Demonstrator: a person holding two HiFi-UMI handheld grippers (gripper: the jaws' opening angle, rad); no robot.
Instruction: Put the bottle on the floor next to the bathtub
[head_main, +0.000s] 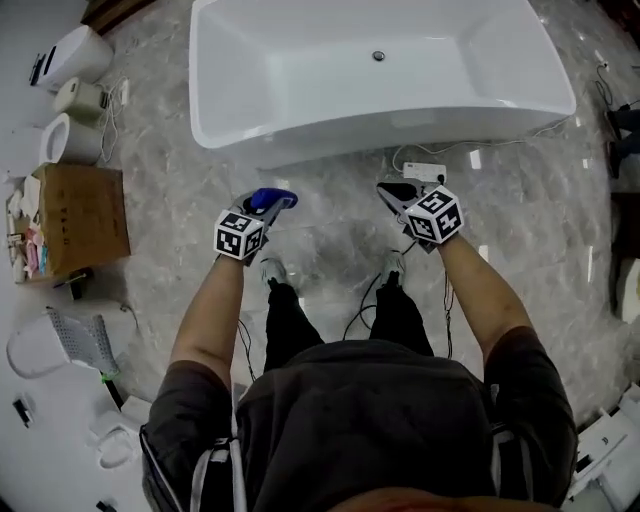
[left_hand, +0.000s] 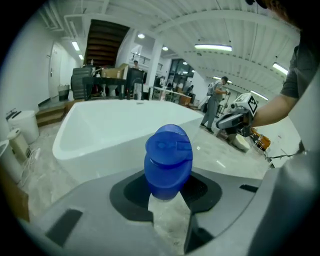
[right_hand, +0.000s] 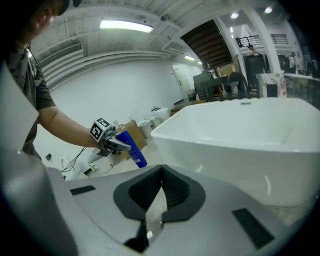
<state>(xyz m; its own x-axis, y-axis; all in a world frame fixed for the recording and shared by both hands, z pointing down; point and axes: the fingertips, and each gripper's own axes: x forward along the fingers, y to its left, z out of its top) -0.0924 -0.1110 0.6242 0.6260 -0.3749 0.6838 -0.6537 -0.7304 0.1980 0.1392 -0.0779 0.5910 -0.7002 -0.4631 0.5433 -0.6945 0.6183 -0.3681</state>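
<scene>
On the near side of the one white bathtub (head_main: 330, 135), over the marble floor (head_main: 330, 240), we hold two grippers, one in each hand. The left gripper (head_main: 280, 205) has its fingers clamped on the single blue bottle (head_main: 262, 198). It grips just below the blue flip cap, which pokes out past the jaws toward the tub. The bottle hangs tilted in that grip, not set down, near the tub's near wall. The right gripper (head_main: 398, 192) sits to the right of it, well apart, its fingers closed tip to tip with nothing between them. Just beyond it, one white power strip (head_main: 425, 171) lies on the floor close to the tub. At the far left stands one cardboard box (head_main: 85, 215).
</scene>
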